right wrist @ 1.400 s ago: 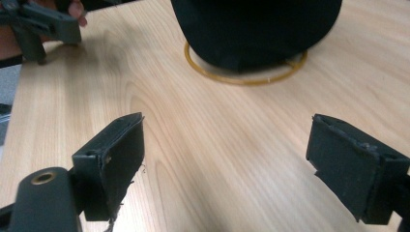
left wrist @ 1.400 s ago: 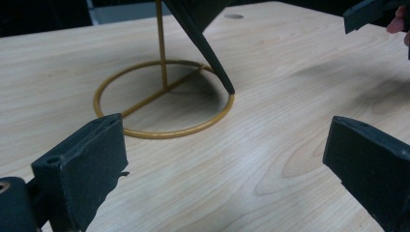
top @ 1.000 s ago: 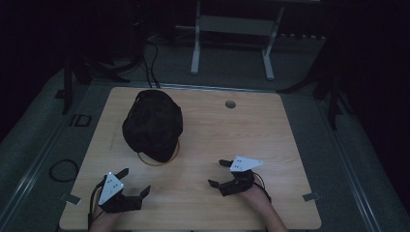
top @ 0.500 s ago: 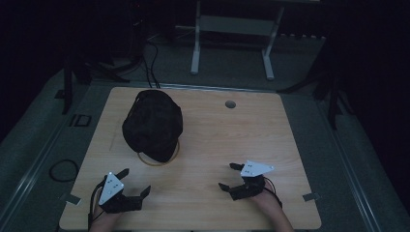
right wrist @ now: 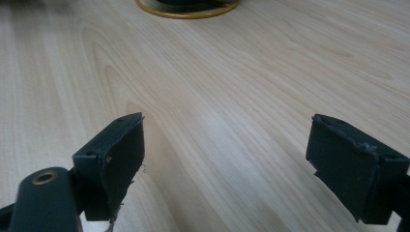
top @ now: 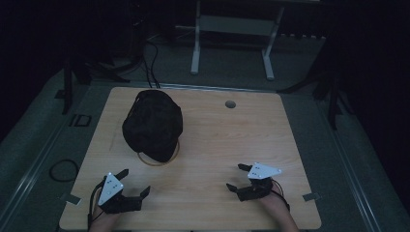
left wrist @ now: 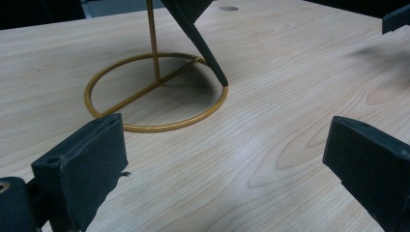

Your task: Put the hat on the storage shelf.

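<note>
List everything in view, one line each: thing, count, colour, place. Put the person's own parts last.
Table: one, light wood, centre of the high view.
Hat: one, black, on a stand at the table's far left part.
Stand: one, yellow wire with a ring base and upright rod, on the table under the hat.
Grommet hole: one, grey, far side of the table right of centre.
Cable loop: one, black, on the floor left of the table.
Frame legs: two, pale grey, on the floor beyond the table.
Left gripper: one, black with a grey plate, near left edge, jaws open.
Right gripper: one, black with a grey plate, near right edge, jaws open.
</note>
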Tool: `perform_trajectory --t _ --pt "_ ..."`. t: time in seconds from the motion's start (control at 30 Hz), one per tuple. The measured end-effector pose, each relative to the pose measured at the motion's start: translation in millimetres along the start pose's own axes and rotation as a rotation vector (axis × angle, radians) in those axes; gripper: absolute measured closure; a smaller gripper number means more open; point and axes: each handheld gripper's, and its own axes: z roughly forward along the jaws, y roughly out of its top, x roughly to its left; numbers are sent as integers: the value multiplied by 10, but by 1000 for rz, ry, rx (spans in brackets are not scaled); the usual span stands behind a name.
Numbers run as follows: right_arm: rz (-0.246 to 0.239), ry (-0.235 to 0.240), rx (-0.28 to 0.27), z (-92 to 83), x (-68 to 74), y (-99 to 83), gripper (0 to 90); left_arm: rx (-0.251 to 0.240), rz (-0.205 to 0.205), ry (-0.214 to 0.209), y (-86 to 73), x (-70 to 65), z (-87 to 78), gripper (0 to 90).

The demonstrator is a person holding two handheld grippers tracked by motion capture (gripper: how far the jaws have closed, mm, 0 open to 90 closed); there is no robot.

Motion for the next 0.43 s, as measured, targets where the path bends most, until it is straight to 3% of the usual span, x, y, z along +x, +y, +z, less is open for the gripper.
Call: perform_trajectory --t 0.27,0.43 --pt "52 -31 -17 -45 -114 -67 136 1 -2 0 -9 2 -10 22" --pt "52 -30 -17 -46 -120 -71 136 1 -2 -2 -10 0 -8 22"
